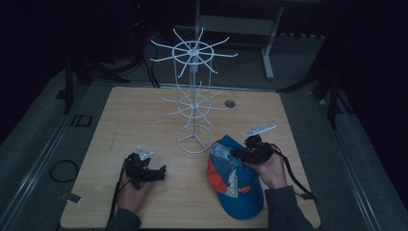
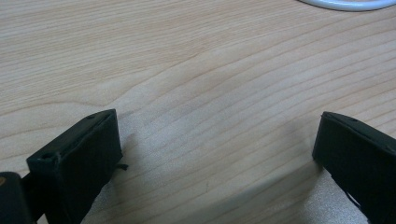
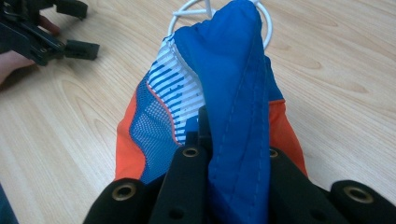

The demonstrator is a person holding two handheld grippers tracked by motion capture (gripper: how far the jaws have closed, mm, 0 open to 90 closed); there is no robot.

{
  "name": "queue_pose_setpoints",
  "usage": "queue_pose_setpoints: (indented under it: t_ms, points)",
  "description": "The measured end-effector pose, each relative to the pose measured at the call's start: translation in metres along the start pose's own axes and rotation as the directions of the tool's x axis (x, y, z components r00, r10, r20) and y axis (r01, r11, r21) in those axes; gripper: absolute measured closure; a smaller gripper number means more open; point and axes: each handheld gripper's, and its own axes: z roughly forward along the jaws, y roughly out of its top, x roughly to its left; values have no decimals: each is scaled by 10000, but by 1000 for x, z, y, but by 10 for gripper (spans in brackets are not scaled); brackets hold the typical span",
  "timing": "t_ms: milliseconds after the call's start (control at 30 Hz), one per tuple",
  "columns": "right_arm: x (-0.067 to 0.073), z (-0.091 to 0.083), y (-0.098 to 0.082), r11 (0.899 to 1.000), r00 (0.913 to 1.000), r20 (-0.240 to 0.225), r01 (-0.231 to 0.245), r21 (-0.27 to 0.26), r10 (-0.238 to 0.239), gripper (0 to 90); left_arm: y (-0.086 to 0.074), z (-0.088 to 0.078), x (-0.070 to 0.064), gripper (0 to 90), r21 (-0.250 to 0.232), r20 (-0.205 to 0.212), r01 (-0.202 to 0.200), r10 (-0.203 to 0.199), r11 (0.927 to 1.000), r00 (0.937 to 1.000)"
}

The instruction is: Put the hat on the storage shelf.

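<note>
The cap (image 1: 235, 180), blue with orange panels, lies on the table (image 1: 144, 115) near its right front edge, its top end just beside the ring base of the white wire rack (image 1: 195, 103); the right gripper (image 1: 240, 154) pinches a fold of its blue cloth tight between closed jaws, the fabric bunched up between them in the right gripper view; bare wood lies open to the left and behind the rack; the left gripper (image 1: 162, 169) rests low over the table, well apart from the cap, jaws spread wide with nothing between them; both forearms come in from the near edge.
</note>
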Motion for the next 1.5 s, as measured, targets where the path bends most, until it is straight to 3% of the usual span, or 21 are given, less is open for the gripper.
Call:
queue_pose_setpoints:
  t_ms: [833, 1500]
  points:
    - [3, -25, 4, 9955, 9995, -305, 43, -949, -73, 873, 0, 0, 0, 14, 20, 3, -19, 19, 10000, 10000]
    - [9, -45, 13, 9873, 9984, -209, 488, -1513, -525, 871, 0, 0, 0, 14, 23, 4, -10, 10, 10000, 10000]
